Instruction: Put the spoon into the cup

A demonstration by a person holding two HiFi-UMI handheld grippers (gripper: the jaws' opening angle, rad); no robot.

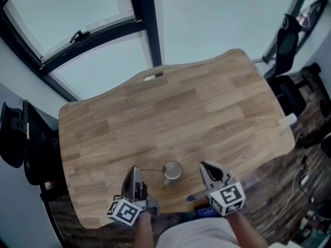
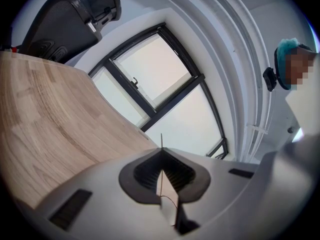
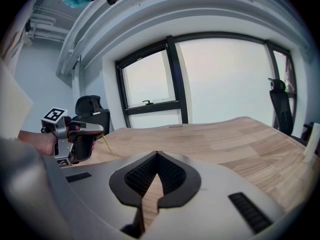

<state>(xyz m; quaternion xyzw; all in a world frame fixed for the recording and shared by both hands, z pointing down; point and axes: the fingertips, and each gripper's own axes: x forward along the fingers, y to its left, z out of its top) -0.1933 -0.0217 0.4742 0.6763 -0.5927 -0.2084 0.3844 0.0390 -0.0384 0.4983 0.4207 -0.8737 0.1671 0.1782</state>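
The pale wooden table (image 1: 196, 107) fills the middle of the head view, with a black-framed window (image 1: 147, 19) on its far side. One black office chair (image 1: 23, 143) stands off the left edge of the table and another (image 1: 287, 43) by its far right corner.

Both grippers hover over the near edge, one on either side of the cup. The left gripper (image 1: 134, 170) is at the near left. Its jaws are pinched onto the thin handle of the spoon (image 1: 151, 169), which shows edge-on as a fine line between the pads in the left gripper view. The right gripper (image 1: 206, 167) is at the near right. Its jaw tips meet with nothing between them, and only the tabletop shows through the gap behind the tips.

The small cup (image 1: 172, 170) stands upright near the table's near edge, its handle turned toward the person. The spoon runs right from the left gripper toward the cup's left rim. Whether its far end is inside the cup cannot be made out.
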